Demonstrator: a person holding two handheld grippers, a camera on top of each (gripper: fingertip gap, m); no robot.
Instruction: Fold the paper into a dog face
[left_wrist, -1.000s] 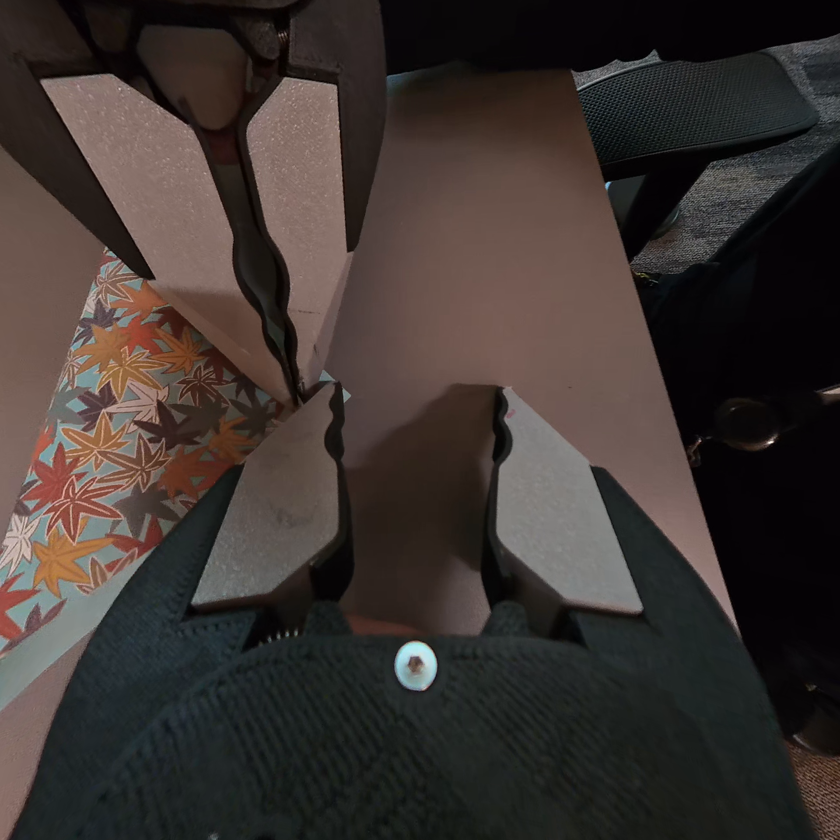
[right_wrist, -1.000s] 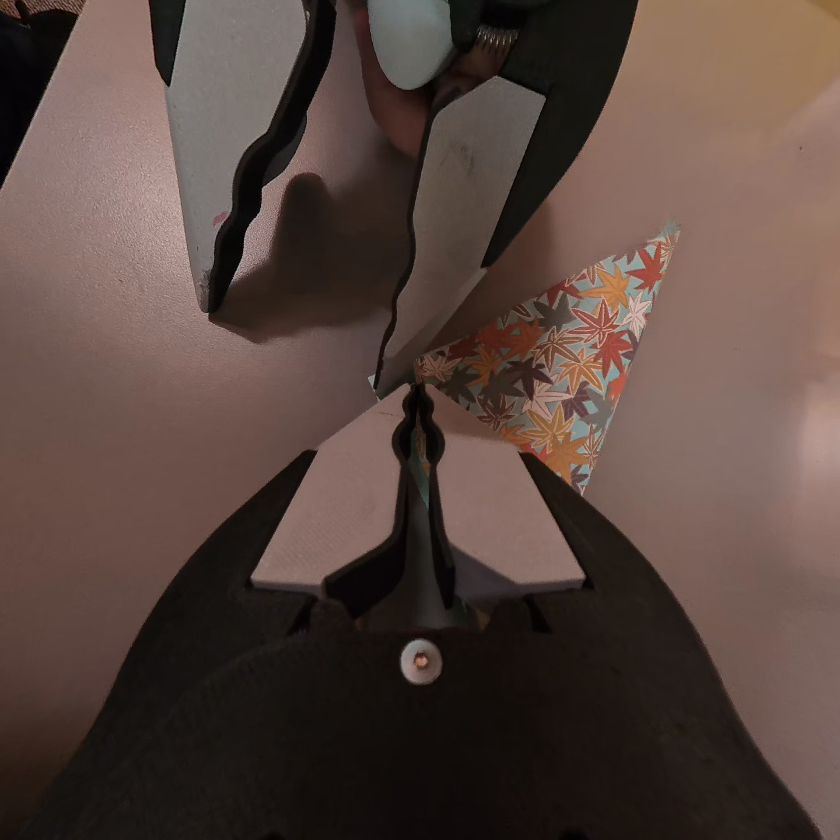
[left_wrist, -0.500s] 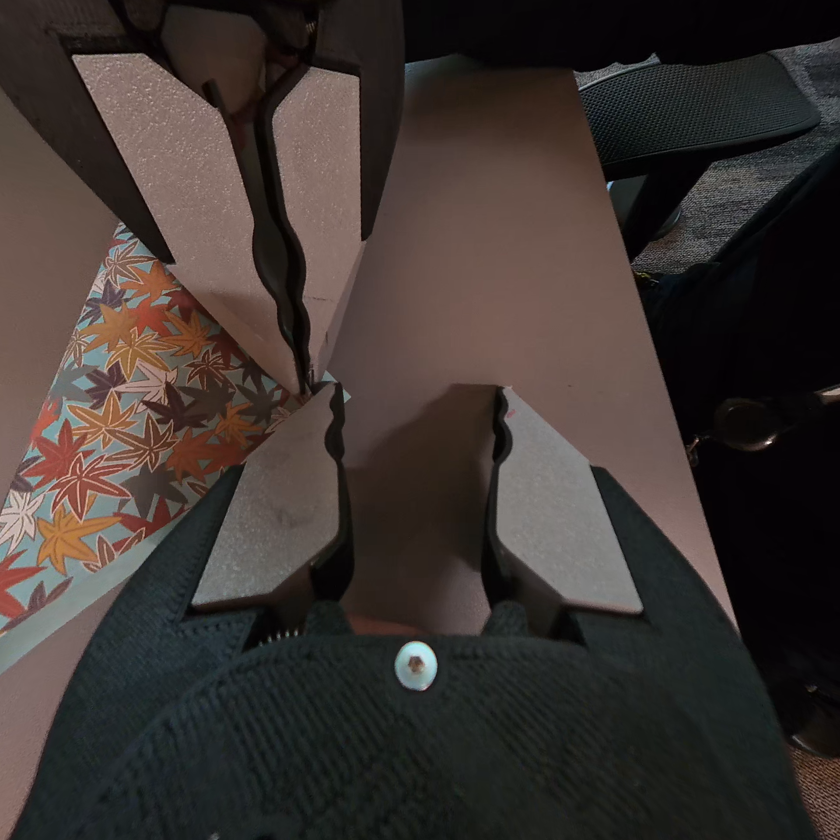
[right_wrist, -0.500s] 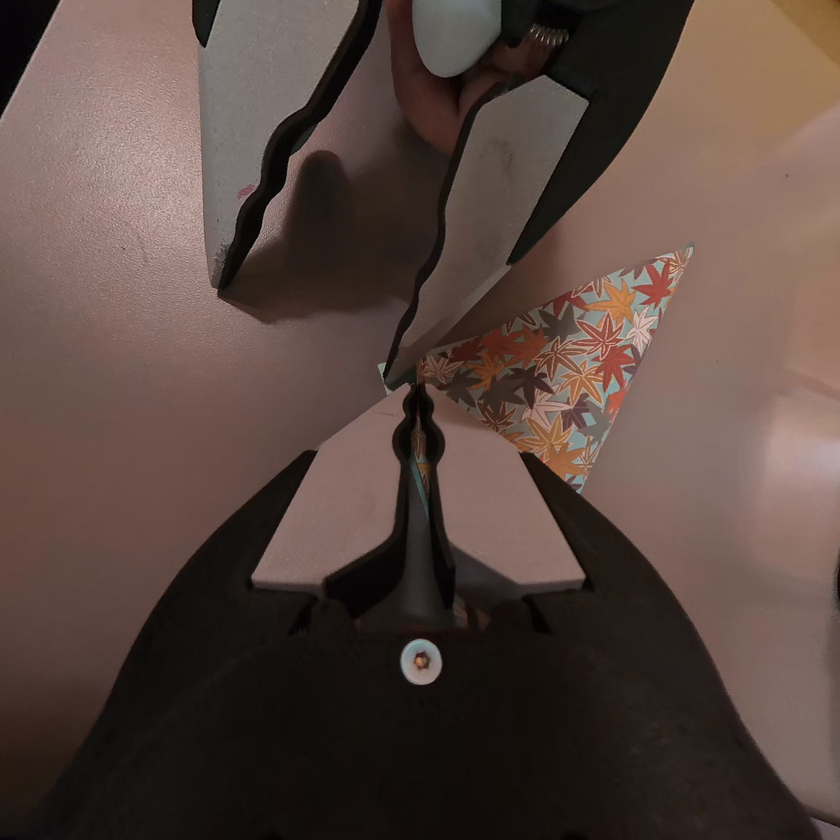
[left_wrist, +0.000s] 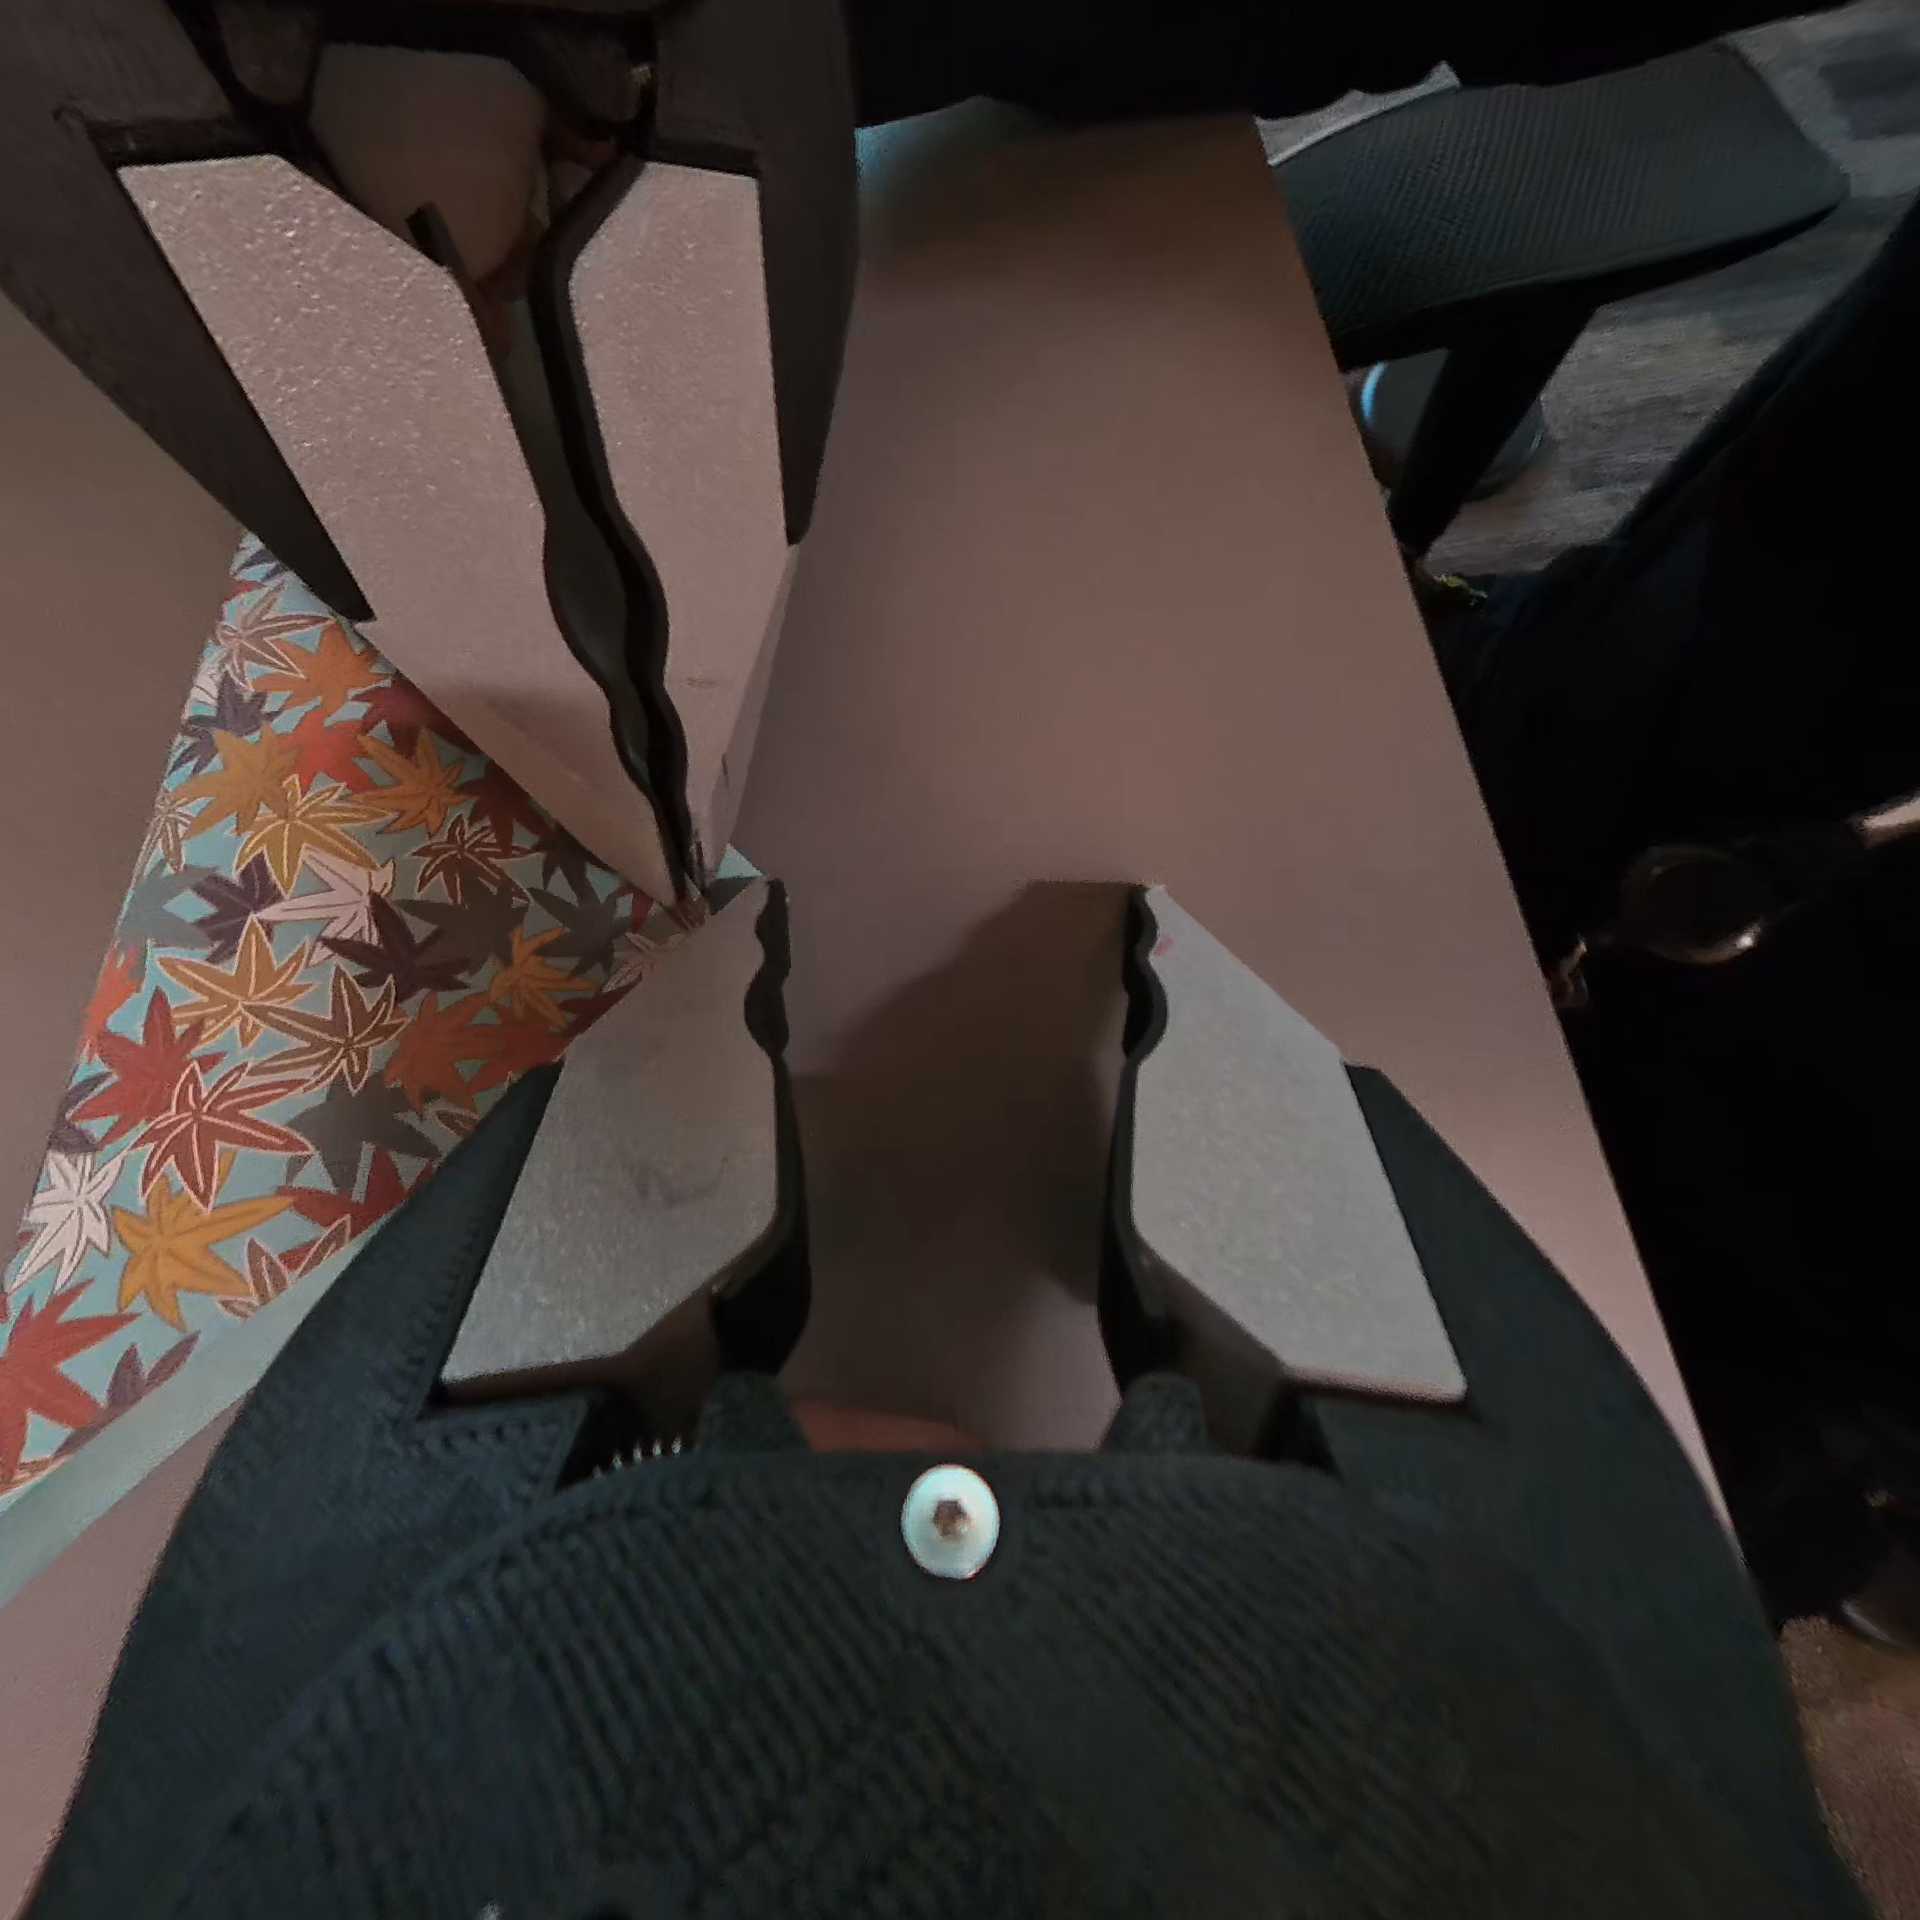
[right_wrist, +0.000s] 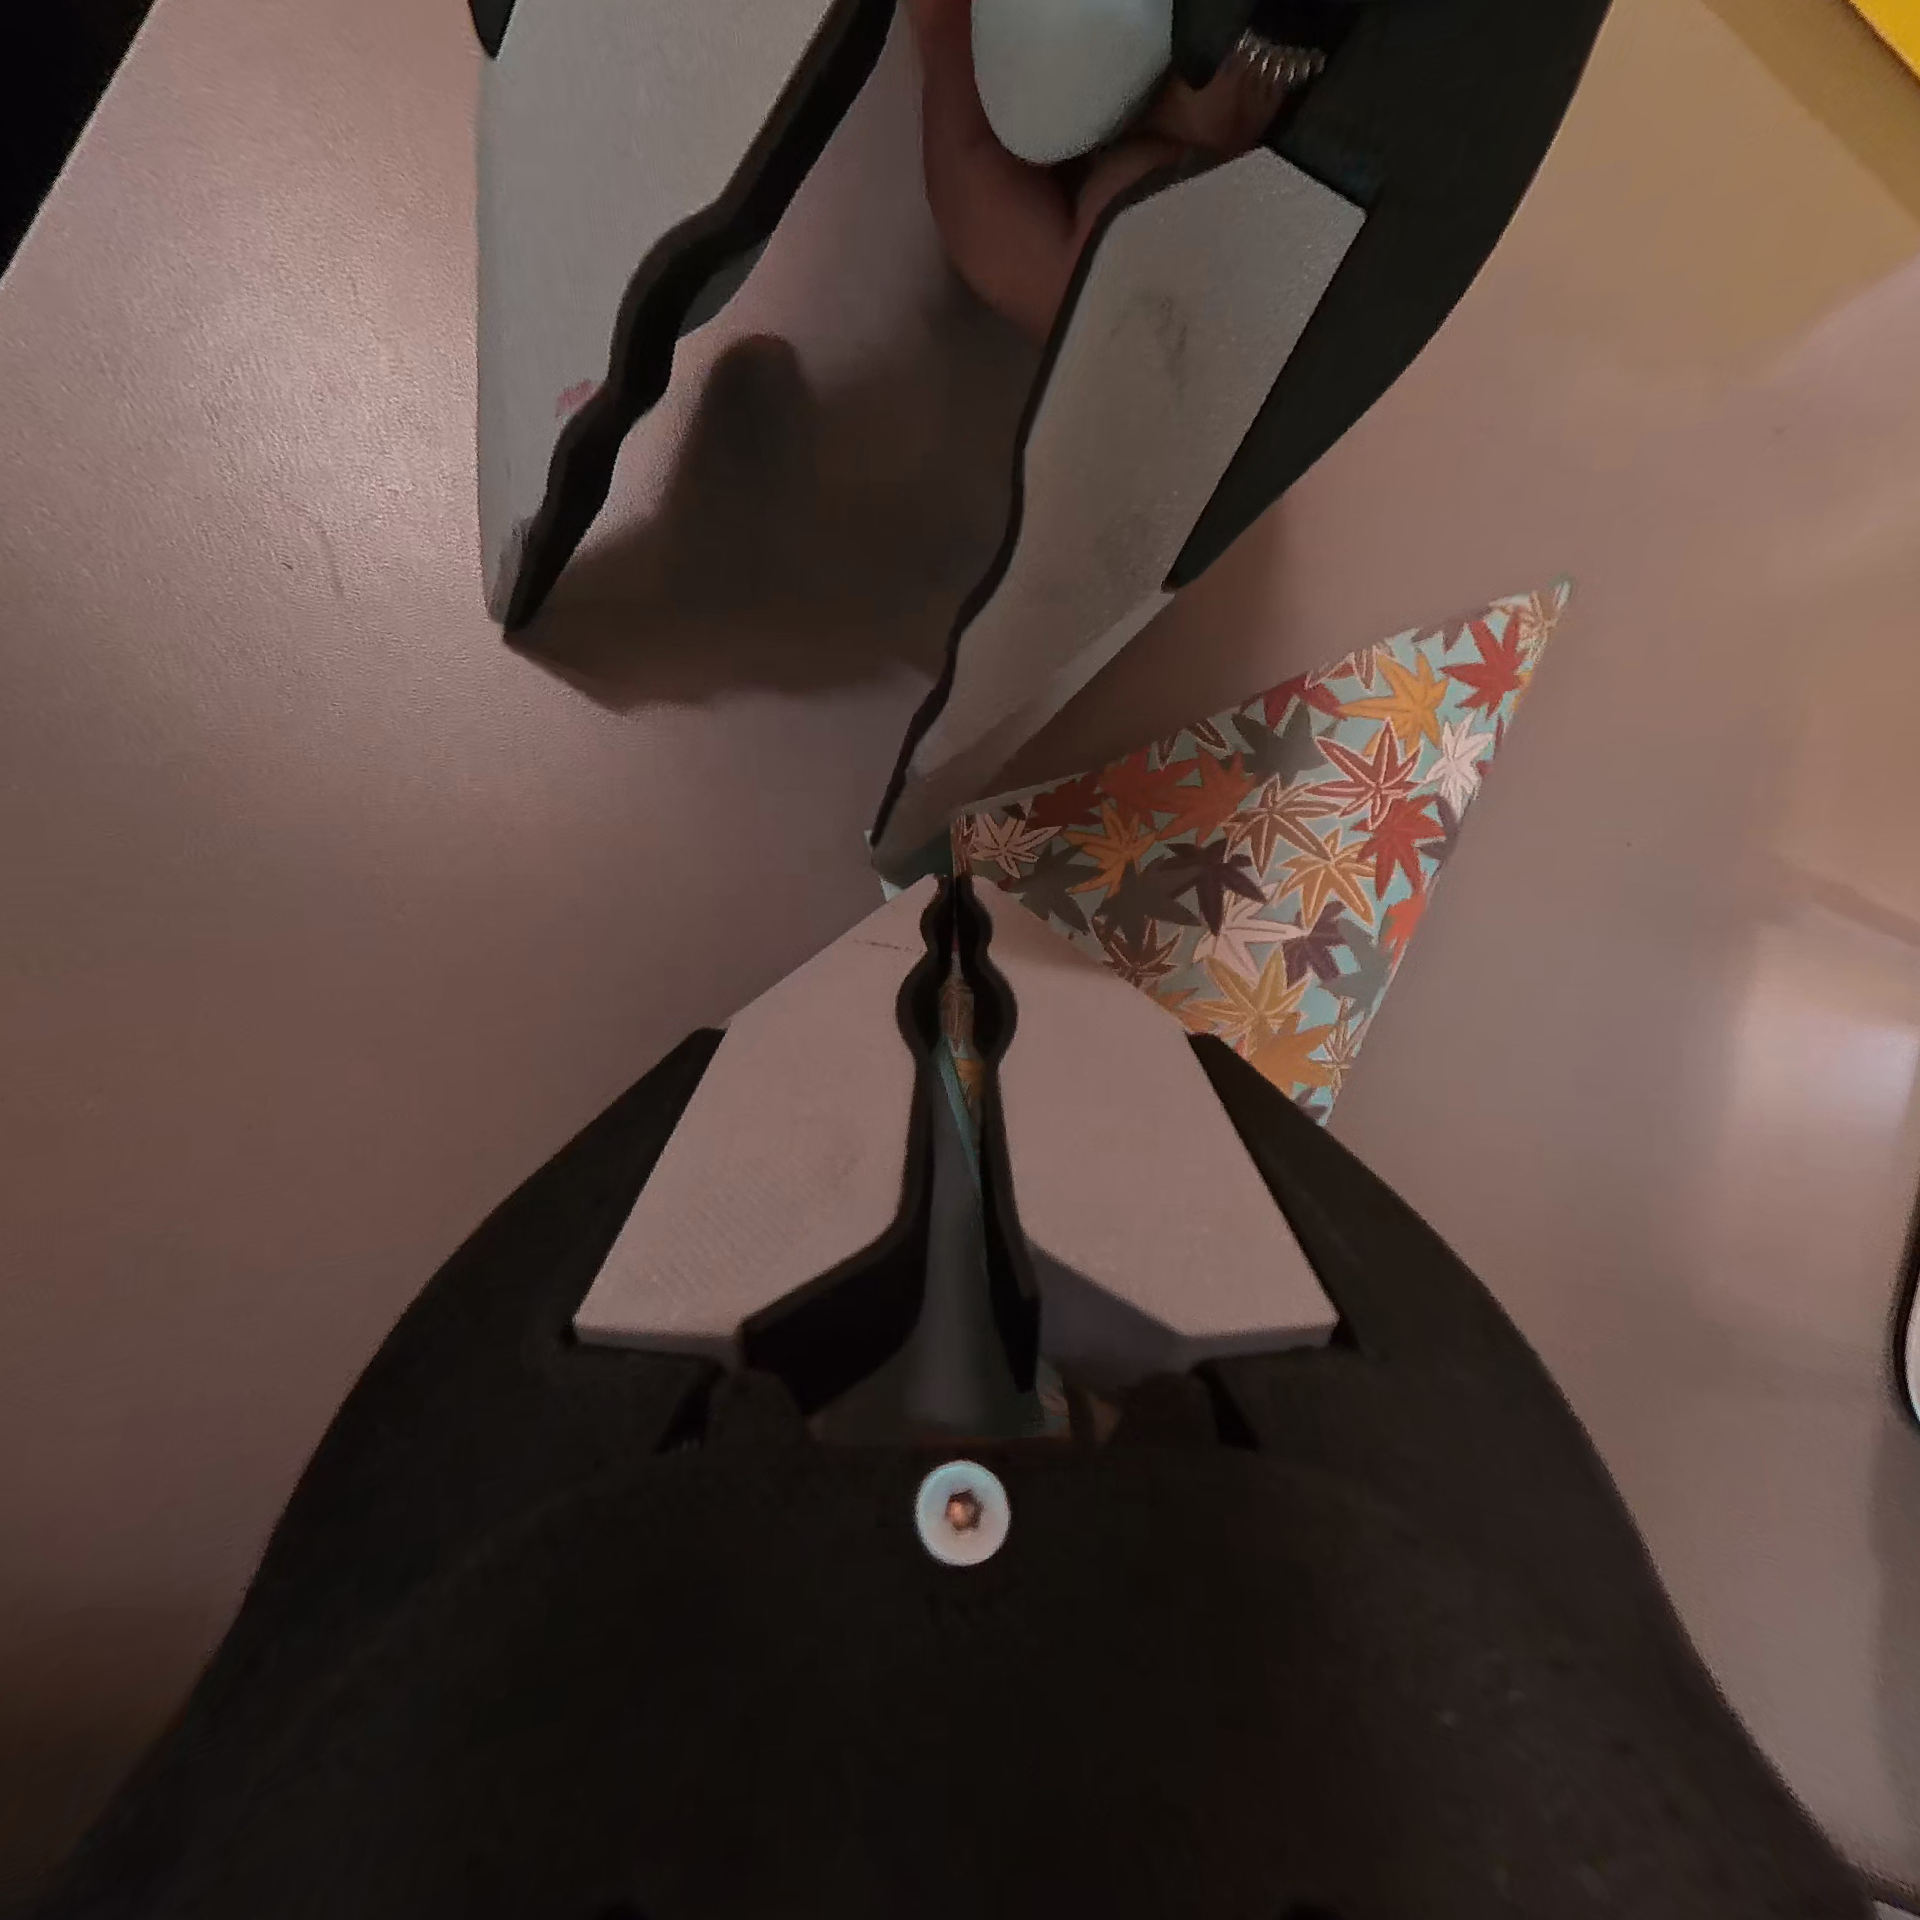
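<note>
The right gripper (right_wrist: 954, 896) points down at the table (right_wrist: 260, 831), its two fingers pinched together on a corner of the maple-leaf origami paper (right_wrist: 1257, 862), a strip of which shows in the narrow slot between them. The left gripper (left_wrist: 951, 899) faces it tip to tip with its fingers spread wide and nothing between them; its one fingertip (left_wrist: 764, 904) presses on the same paper corner. The paper lies folded into a triangle, flat on the table beside both tools.
</note>
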